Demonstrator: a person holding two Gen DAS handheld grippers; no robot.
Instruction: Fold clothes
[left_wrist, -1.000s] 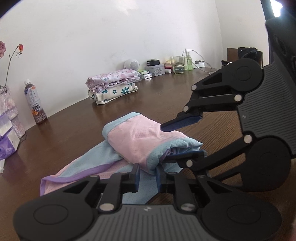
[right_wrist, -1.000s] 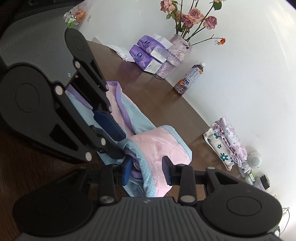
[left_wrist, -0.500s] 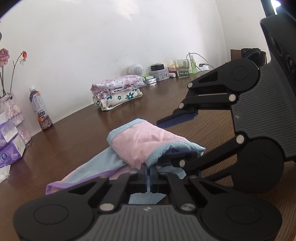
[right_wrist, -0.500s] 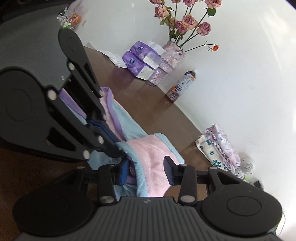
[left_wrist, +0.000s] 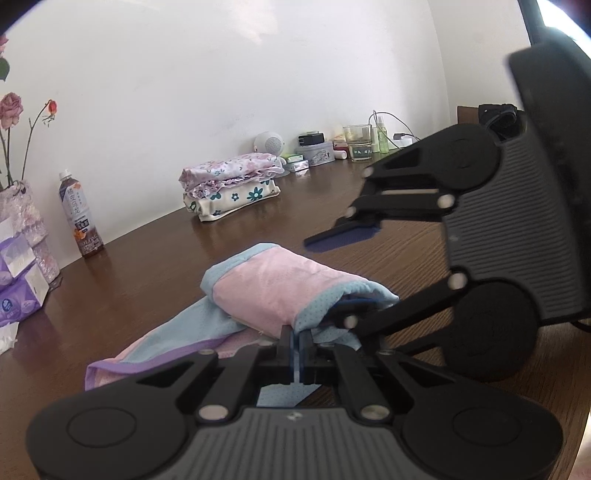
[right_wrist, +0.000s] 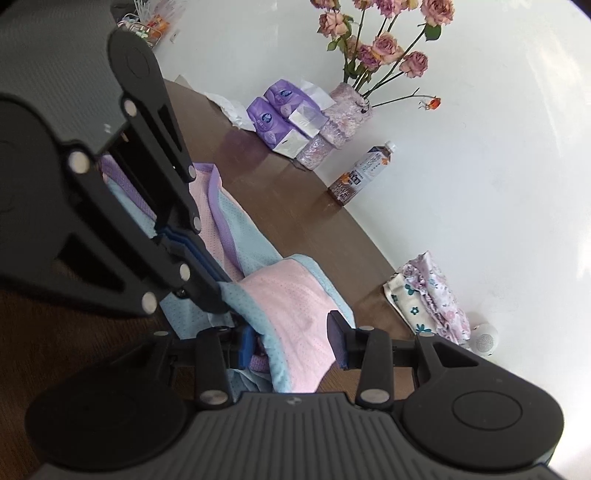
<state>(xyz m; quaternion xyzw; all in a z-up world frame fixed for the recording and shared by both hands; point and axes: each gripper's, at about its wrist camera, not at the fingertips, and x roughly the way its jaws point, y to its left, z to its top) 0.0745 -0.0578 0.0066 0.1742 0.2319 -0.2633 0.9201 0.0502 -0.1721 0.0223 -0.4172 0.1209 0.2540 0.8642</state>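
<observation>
A pink garment (left_wrist: 273, 291) with light blue and purple trim lies partly folded on the brown table (left_wrist: 166, 258). Its folded pink part (right_wrist: 291, 295) sits over a long flat tail (right_wrist: 236, 229). My left gripper (left_wrist: 295, 343) is shut on the light blue edge of the fold; the right wrist view shows it (right_wrist: 218, 291) from the side, pinching that edge. My right gripper (right_wrist: 291, 345) is open, its fingers on either side of the fold's end. Seen in the left wrist view, the right gripper (left_wrist: 325, 277) has one finger above the fold and one under it.
A stack of folded floral clothes (left_wrist: 231, 188) sits near the wall. A drink bottle (left_wrist: 79, 218), a vase of roses (right_wrist: 347, 110) and purple tissue packs (right_wrist: 277, 118) stand at one end. A glass (left_wrist: 356, 142), a small speaker (left_wrist: 269, 142) and small boxes line the far end.
My left gripper went from open to shut on the blue edge of the fold. The right gripper stayed open and its fingers spread wider around the fold.
</observation>
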